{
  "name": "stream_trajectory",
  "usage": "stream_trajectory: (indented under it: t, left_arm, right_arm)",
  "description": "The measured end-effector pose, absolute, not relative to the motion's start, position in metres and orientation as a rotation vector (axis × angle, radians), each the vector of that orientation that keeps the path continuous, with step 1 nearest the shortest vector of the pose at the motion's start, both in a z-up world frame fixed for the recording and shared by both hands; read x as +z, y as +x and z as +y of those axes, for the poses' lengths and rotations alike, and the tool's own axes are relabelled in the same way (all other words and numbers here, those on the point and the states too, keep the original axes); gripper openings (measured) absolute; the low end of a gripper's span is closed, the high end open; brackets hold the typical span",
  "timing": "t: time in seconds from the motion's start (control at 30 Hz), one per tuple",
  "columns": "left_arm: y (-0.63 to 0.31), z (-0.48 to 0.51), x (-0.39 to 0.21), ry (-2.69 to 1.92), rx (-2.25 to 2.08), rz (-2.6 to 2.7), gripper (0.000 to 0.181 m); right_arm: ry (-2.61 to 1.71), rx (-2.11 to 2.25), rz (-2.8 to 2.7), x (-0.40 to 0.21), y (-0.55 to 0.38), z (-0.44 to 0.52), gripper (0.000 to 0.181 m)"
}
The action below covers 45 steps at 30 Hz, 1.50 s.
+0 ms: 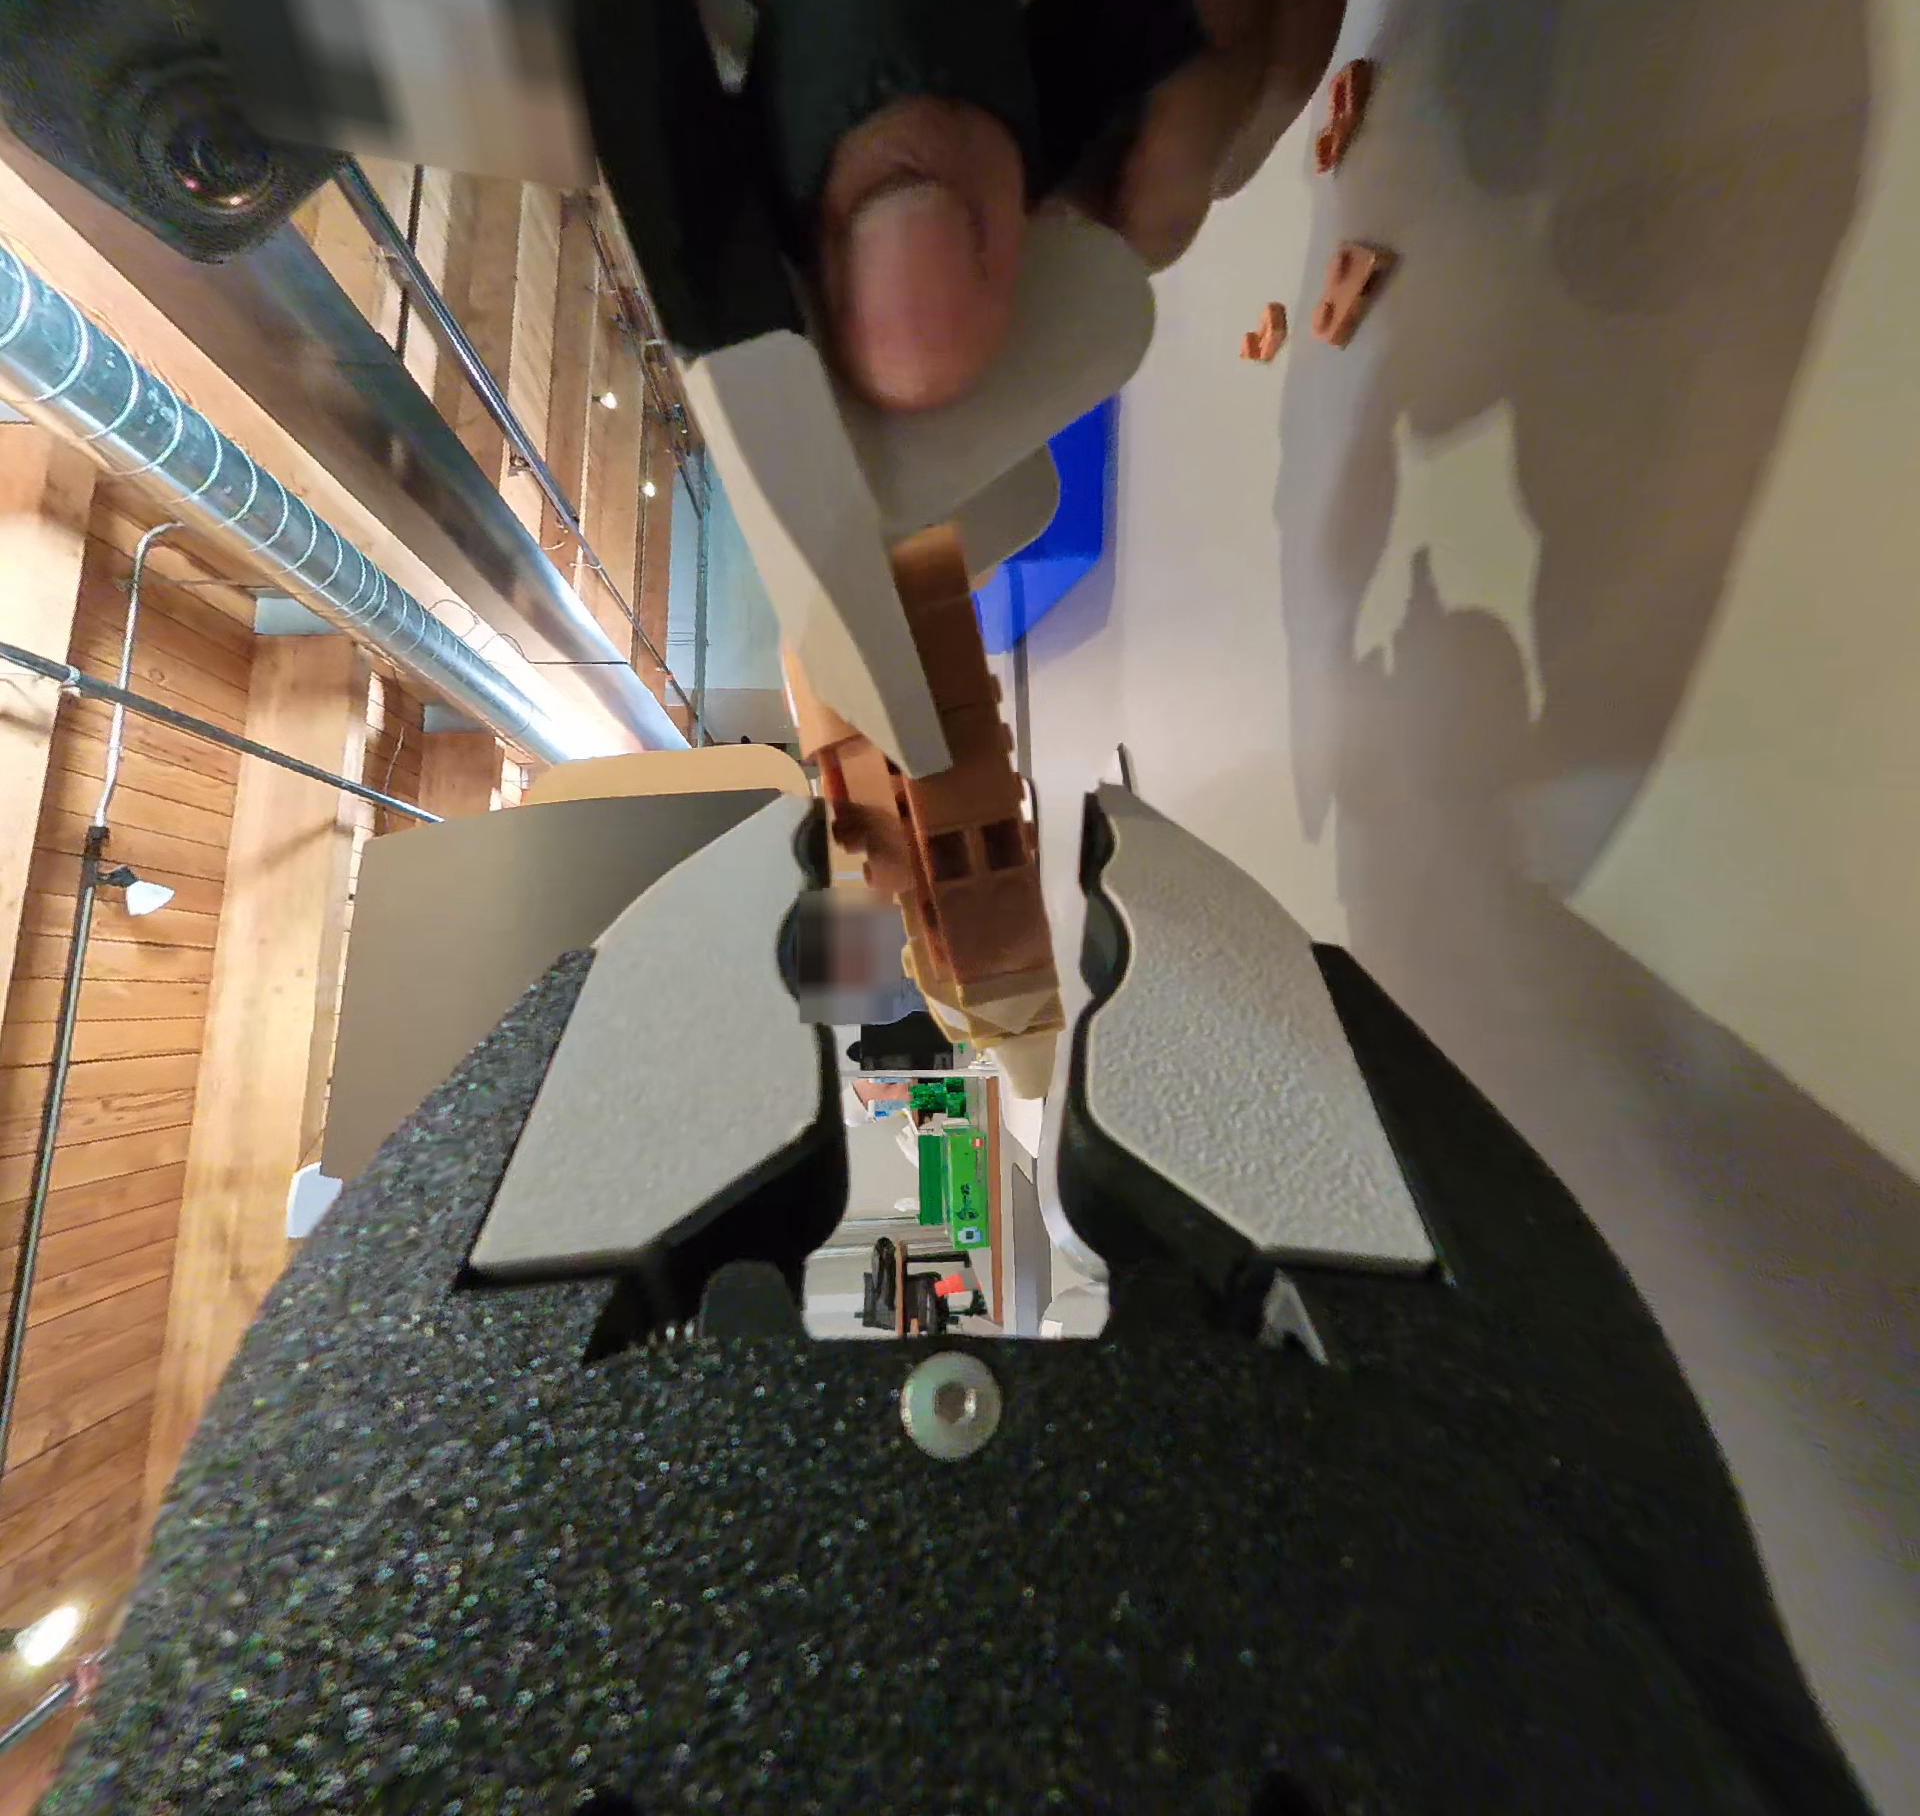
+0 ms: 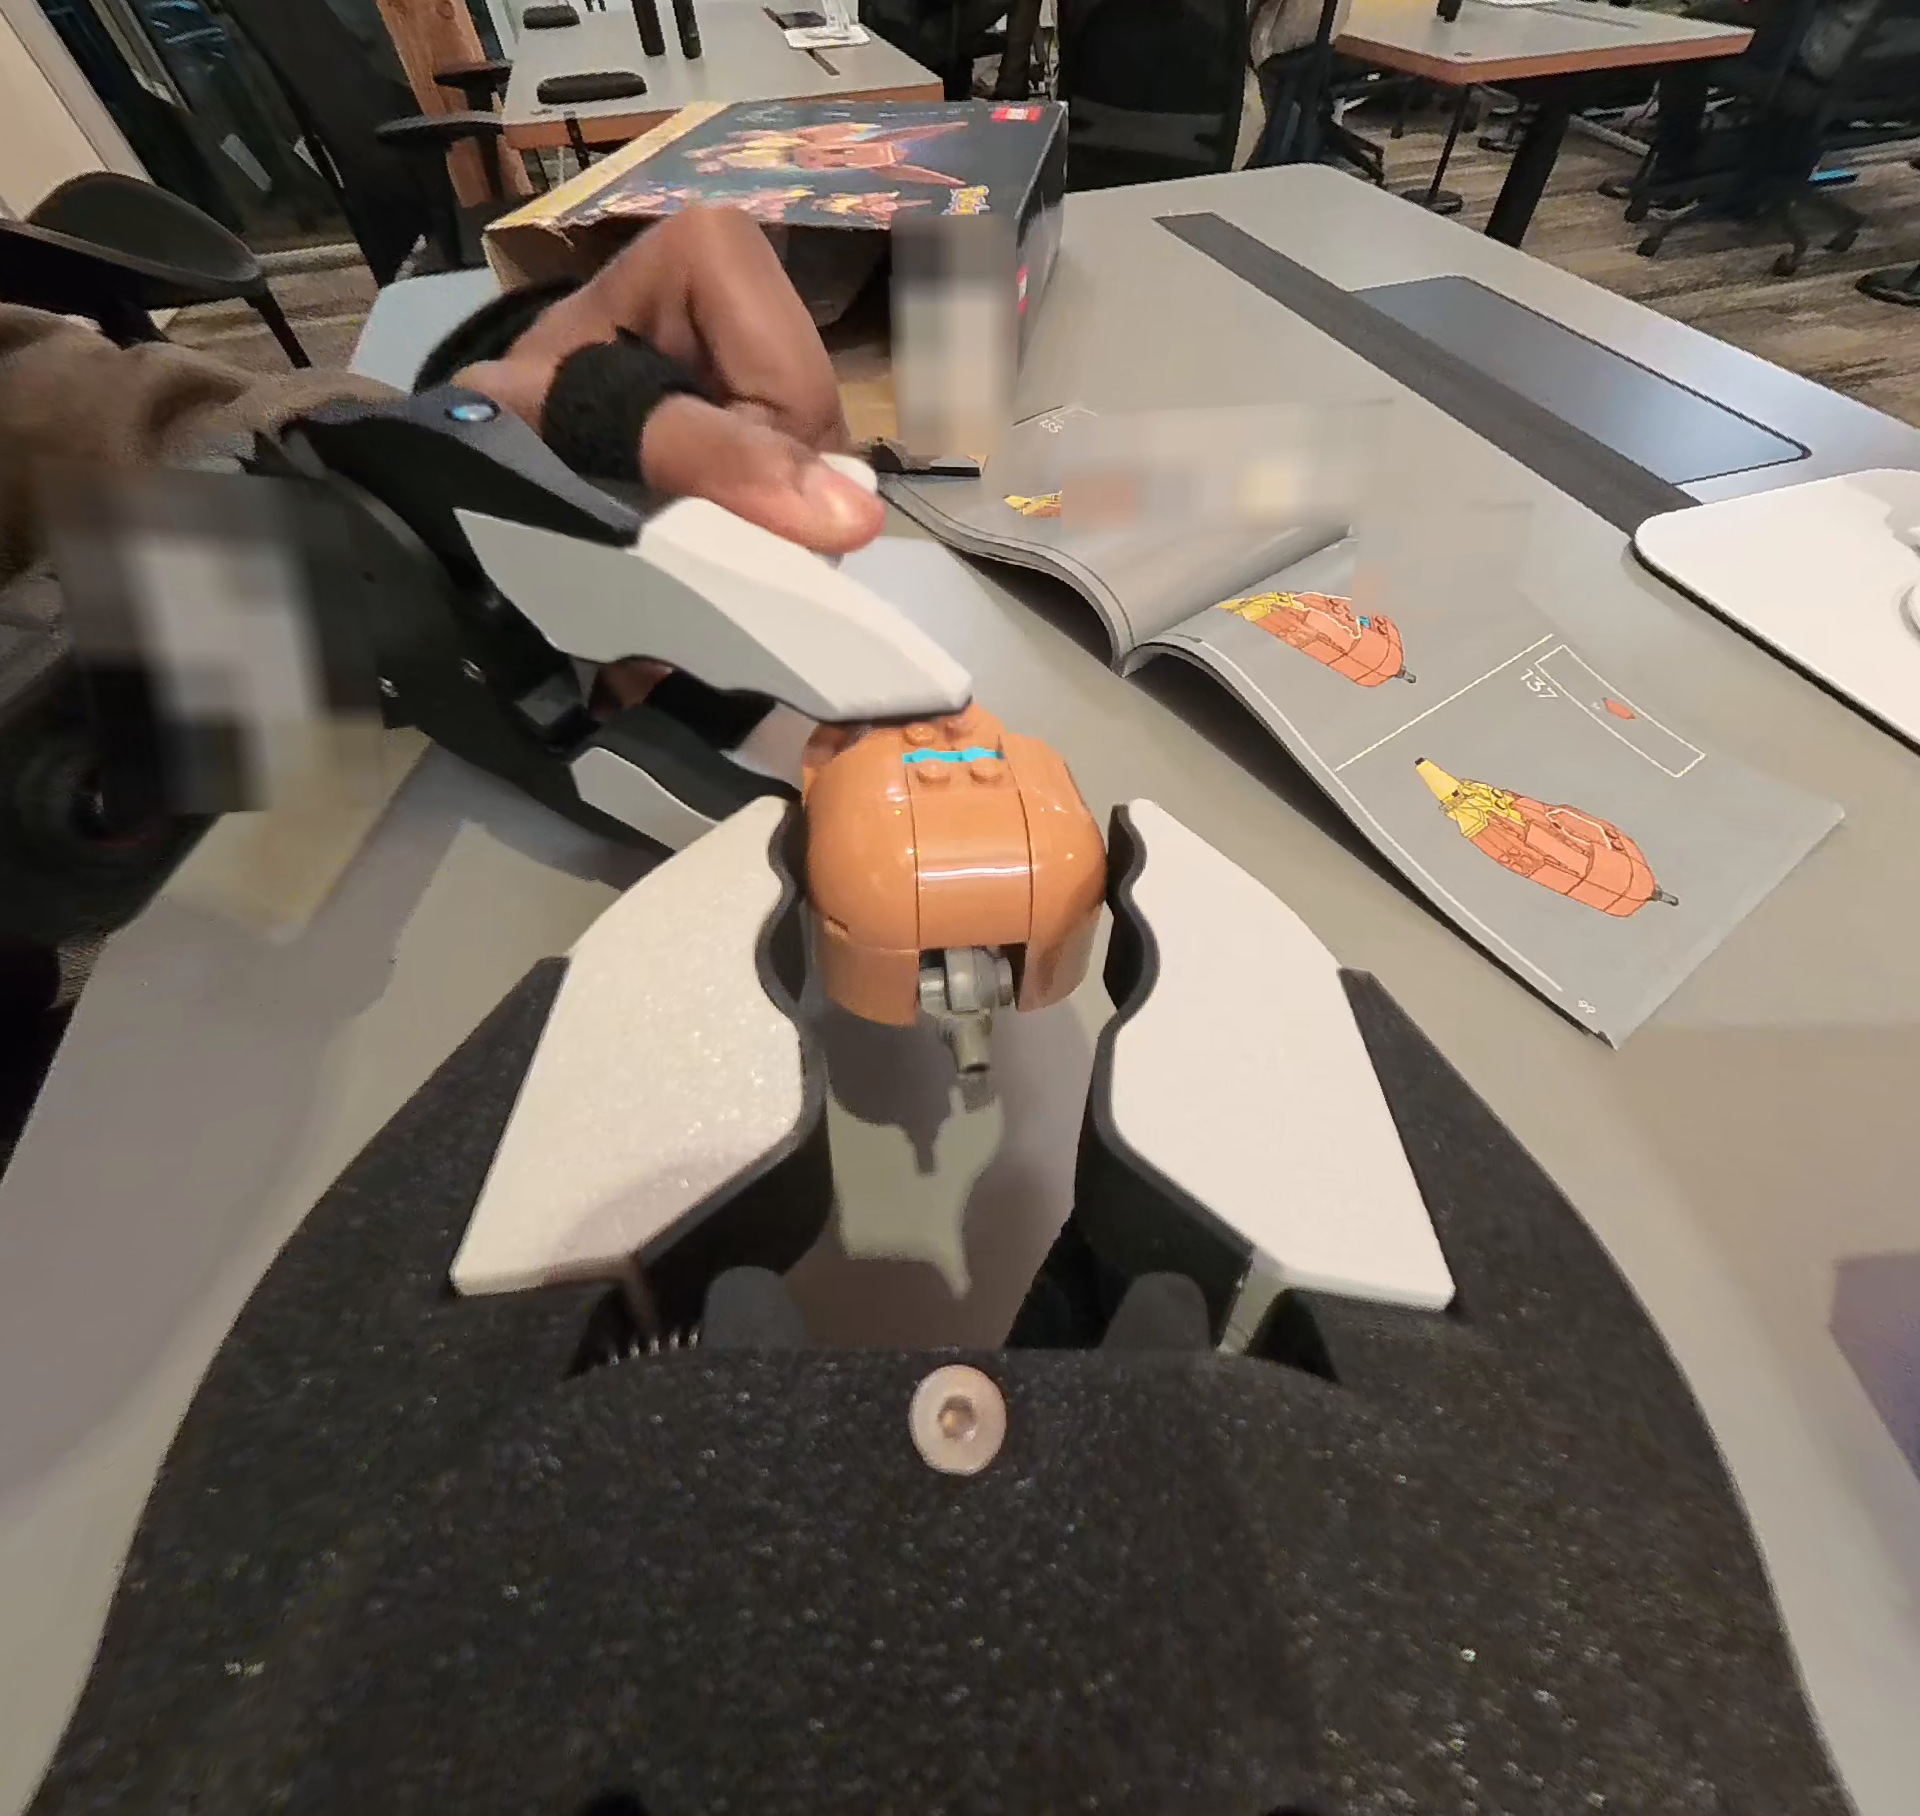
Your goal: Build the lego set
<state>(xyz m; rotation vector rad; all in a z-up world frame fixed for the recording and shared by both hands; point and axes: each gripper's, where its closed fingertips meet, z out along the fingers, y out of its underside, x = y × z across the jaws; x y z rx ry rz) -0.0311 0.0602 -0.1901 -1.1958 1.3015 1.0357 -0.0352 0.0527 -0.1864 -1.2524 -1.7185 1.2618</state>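
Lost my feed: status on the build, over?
Right gripper shut on brown lego build. Left gripper straddles its far end, grip unclear. Booklet open alongside, not obstructing.

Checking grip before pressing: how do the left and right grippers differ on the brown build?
The right gripper clamps the brown build by its rounded sides; the left gripper lays one finger on its top studs. Right's grip is plain; left's lower fingertip is hidden. Both have grey fingers.

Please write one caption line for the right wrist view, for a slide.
Right gripper clamps brown lego body while left gripper touches its top, beside the open booklet.
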Motion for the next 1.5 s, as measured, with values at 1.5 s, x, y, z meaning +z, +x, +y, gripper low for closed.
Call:
stream_trajectory:
  t: [1.5]
  left_arm:
    - [-0.052,0.038,-0.242,-1.684,0.267,1.177,0.053]
  right_arm:
    - [-1.533,0.788,-1.995,-0.266,-0.014,0.068,0.056]
